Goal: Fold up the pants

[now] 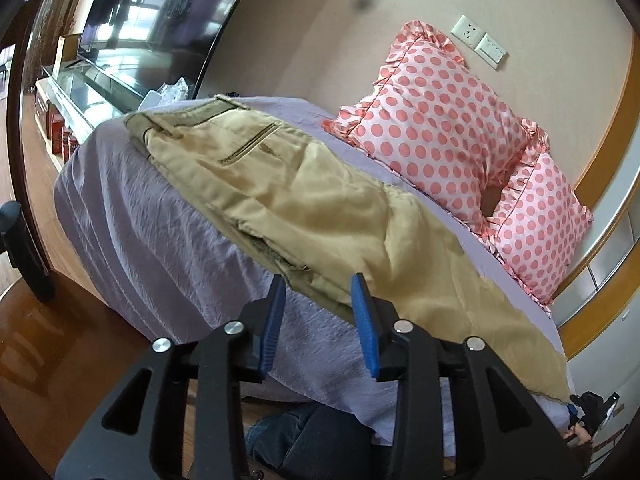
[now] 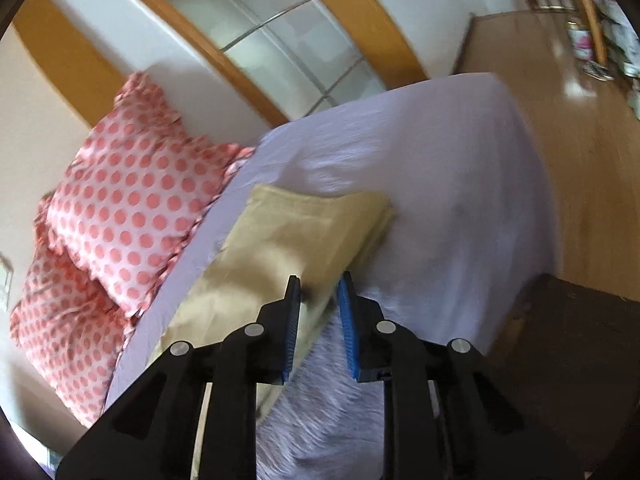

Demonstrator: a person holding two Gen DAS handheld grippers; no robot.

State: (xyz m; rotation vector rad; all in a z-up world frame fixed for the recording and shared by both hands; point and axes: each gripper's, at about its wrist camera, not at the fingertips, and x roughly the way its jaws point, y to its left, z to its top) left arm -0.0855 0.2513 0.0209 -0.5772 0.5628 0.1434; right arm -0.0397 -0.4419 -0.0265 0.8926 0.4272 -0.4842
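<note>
Left wrist view showed the khaki cotton pants [image 1: 304, 200] flat on the lavender-sheeted bed [image 1: 160, 248], left gripper [image 1: 318, 284] fingers apart, empty. Right gripper [image 2: 319, 283] likewise straddled the leg edge; closing both probably came next.

A bed [image 1: 160, 232] covered with a wrinkled lilac sheet [image 2: 440, 168] fills the middle of both views. Tan pants [image 1: 304, 200] lie flat along it, waistband toward the upper left. Two pink polka-dot pillows [image 1: 436, 128] rest on the sheet just beside them against the wall.
</note>
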